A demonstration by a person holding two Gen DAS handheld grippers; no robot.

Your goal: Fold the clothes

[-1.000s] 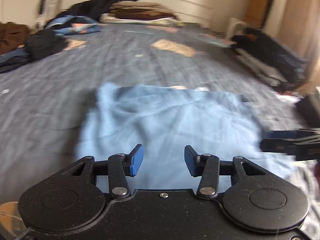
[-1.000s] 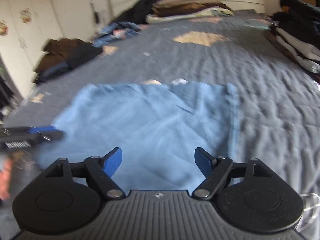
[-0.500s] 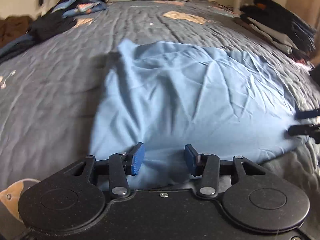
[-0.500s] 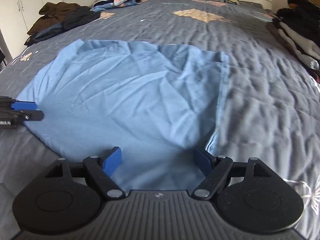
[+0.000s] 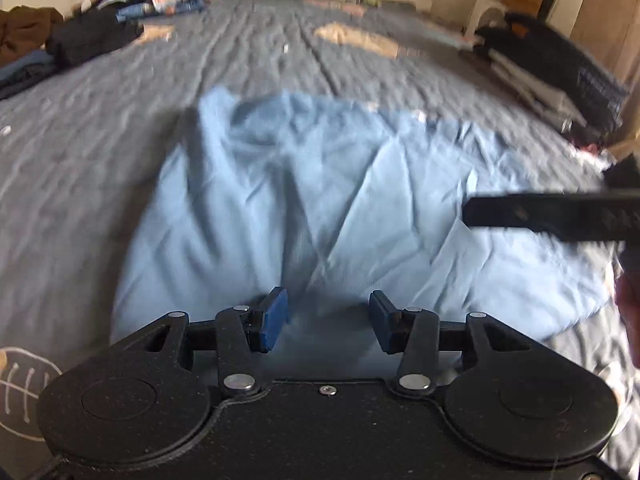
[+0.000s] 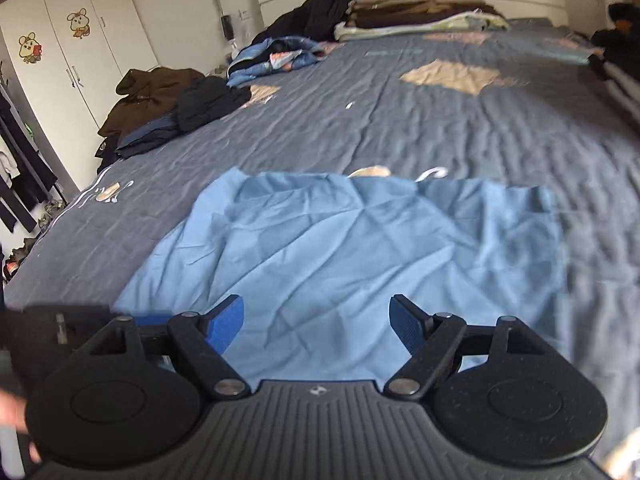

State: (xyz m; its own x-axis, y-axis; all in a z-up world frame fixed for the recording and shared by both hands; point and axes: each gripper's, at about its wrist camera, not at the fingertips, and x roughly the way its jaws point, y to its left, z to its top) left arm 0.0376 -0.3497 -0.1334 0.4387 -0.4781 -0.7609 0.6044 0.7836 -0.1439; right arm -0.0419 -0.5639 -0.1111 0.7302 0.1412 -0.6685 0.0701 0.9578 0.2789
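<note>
A light blue garment (image 5: 320,192) lies spread out and creased on the grey-blue quilt (image 5: 100,128) of a bed. My left gripper (image 5: 328,320) hovers low over the garment's near edge, open, with only cloth showing below the gap between its blue pads. In the right wrist view the garment (image 6: 360,264) stretches ahead of my right gripper (image 6: 316,320), which is open wide and holds nothing. The right gripper (image 5: 552,220) also shows side-on over the garment's right part. The left gripper (image 6: 60,328) is a dark blur at the left edge.
Folded clothes (image 6: 420,12) are stacked by the headboard. Dark and brown garments (image 6: 168,104) lie along the bed's left side, and a blue bundle (image 6: 276,58) lies behind them. Another stack (image 5: 560,72) lines the right side. White wardrobe doors (image 6: 80,40) stand to the left.
The left gripper has sunk towards the garment's near edge. The right gripper has shifted left, further over the cloth. Both stayed open.
</note>
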